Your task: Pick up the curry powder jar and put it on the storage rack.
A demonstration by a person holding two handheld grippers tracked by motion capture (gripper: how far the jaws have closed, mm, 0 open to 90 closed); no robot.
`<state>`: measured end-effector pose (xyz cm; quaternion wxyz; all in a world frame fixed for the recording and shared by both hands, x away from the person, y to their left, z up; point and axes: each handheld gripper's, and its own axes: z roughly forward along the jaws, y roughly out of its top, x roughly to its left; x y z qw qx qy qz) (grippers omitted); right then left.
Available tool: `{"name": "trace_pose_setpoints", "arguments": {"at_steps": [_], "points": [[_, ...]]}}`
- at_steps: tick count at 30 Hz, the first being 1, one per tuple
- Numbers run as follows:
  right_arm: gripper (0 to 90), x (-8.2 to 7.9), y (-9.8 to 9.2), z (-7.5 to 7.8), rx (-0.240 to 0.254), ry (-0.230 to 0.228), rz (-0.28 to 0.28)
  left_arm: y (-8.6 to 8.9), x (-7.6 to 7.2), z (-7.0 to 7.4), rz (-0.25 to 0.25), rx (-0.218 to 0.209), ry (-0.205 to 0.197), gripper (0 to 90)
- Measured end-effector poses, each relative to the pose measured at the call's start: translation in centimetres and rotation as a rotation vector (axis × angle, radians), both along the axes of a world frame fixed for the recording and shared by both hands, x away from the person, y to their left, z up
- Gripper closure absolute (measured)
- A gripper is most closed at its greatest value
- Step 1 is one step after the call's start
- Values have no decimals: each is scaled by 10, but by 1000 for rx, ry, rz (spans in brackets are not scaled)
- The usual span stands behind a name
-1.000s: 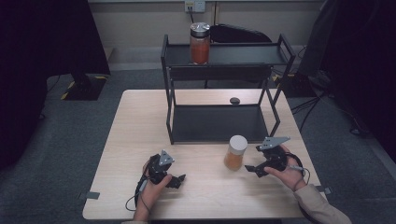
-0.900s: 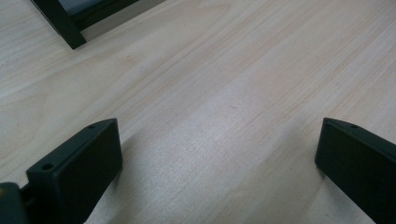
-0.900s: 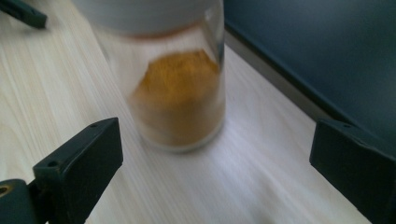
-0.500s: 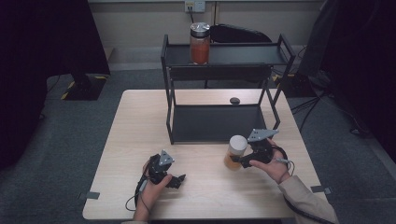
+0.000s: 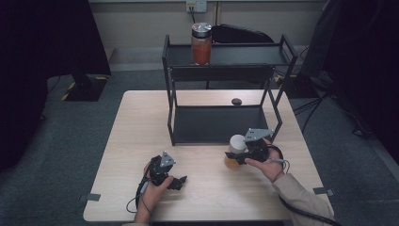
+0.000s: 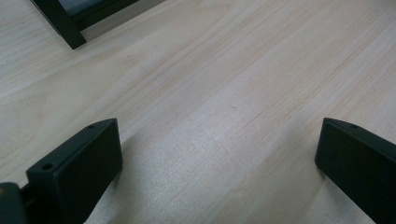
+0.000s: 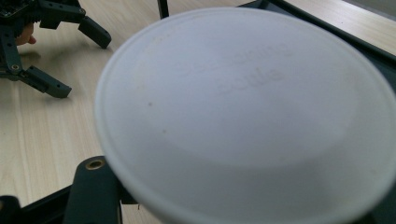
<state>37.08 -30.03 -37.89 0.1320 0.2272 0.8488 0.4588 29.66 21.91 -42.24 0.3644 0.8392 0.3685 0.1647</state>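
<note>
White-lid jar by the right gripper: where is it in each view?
High view: jar right of centre, in front of the black rack.
Left gripper view: not in it.
Right gripper view: its lid close up, centre.
Shared landmark: the rack.

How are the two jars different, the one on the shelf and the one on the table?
The jar on the shelf has a metal-looking grey lid and red contents; the jar on the table has a white lid and orange contents. The shelf jar stands free on the top level of the black rack; the table jar sits in front of the rack with the right gripper shut on it. Both stand upright with lids on.
</note>
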Motion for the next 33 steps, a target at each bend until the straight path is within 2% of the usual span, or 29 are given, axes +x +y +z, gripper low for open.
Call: {"name": "trace_pose_setpoints", "arguments": {"at_steps": [3, 8, 12, 16, 23, 33], "points": [[350, 1, 1, 5, -13, 5, -2, 0, 0, 0, 0, -1, 0, 0], [350, 4, -2, 13, -3, 25, -19, 0, 0, 0, 0, 0, 0, 0], [351, 6, 0, 23, -18, 23, -25, 0, 0, 0, 0, 0, 0, 0], [351, 11, -2, 31, -4, 41, -26, 0, 0, 0, 0, 0, 0, 0], [352, 17, -1, 46, -10, 40, -35, 0, 0, 0, 0, 1, 0, 0], [352, 26, -2, 60, -6, 43, -57, 0, 0, 0, -1, 0, 0, 0]]}}
